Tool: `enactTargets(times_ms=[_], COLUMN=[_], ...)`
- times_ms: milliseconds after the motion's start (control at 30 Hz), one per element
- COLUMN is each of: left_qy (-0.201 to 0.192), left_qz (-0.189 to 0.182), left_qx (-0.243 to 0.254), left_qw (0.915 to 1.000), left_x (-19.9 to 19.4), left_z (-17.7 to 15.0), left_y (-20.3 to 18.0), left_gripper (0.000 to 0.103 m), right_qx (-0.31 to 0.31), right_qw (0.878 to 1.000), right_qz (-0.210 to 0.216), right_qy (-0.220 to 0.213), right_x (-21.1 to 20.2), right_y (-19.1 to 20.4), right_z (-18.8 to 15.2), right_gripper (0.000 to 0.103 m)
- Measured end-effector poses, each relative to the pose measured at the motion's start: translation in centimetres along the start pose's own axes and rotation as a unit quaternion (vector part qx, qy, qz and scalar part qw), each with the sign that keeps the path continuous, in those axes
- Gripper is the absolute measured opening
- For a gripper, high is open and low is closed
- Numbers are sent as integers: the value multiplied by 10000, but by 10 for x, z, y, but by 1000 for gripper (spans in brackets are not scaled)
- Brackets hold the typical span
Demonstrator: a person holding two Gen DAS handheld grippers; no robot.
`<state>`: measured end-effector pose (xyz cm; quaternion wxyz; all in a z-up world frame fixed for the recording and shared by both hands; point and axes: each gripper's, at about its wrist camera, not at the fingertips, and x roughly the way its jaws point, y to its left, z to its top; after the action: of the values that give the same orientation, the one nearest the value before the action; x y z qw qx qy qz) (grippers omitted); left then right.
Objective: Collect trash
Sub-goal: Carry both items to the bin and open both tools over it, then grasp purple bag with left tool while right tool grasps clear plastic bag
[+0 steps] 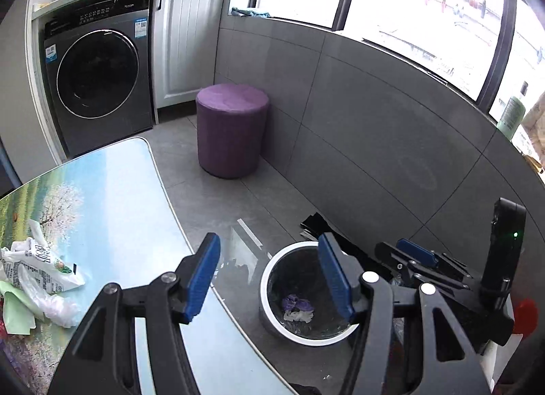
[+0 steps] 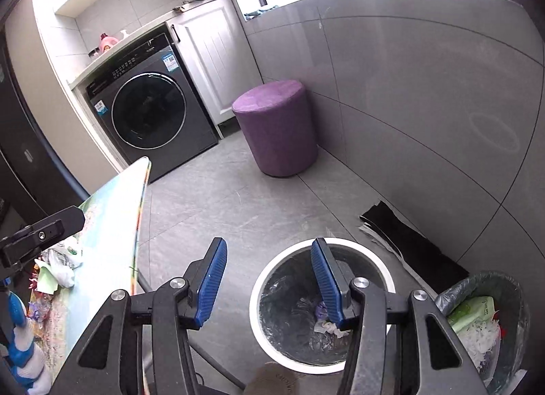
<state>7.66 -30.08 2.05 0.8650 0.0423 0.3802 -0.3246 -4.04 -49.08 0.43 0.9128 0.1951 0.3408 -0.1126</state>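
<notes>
A round bin with a white rim [image 1: 272, 267] stands on the floor beside the table; it also shows in the right wrist view [image 2: 269, 267]. Purple and white scraps [image 1: 298, 308] lie at its bottom. A pile of trash [image 1: 37, 272], a printed white wrapper, clear plastic and green paper, lies on the table at the left. My left gripper [image 1: 269, 275] is open and empty over the table edge and the bin. My right gripper [image 2: 269, 279] is open and empty above the bin, and shows in the left wrist view [image 1: 417, 257].
The table [image 1: 112, 190] has a printed landscape top. A second, full bin with a grey liner [image 2: 487, 323] stands at the right. A purple stool [image 1: 232, 129], a washing machine [image 1: 98, 75] and black sheets by the wall [image 2: 408, 241] are on the floor.
</notes>
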Motion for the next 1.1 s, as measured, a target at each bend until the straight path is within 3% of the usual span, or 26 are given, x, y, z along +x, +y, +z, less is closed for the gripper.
enactTargets(times_ms=[367, 533, 700, 900, 1100], left_qy=[-584, -544, -393, -130, 22], left_qz=[1138, 1797, 2385, 2496, 2254], left_qx=[-509, -989, -1534, -2148, -2332], left_qw=[9905, 9772, 9581, 9441, 9460], left_x=[-113, -150, -163, -155, -138], left_z=[-59, -101, -142, -168, -169], left_y=[127, 199, 259, 304, 314], left_gripper=[58, 58, 58, 58, 58], right_qx=[-973, -1450, -1955, -2675, -3239], right_qw=[9909, 9799, 9629, 9394, 9238], right_qz=[927, 1358, 1756, 1942, 1749], right_qy=[-103, 193, 621, 910, 1049], right_x=[-32, -15, 21, 58, 91], right_y=[132, 195, 254, 318, 345], right_z=[-1, -15, -36, -59, -72], right_gripper=[49, 49, 49, 49, 49])
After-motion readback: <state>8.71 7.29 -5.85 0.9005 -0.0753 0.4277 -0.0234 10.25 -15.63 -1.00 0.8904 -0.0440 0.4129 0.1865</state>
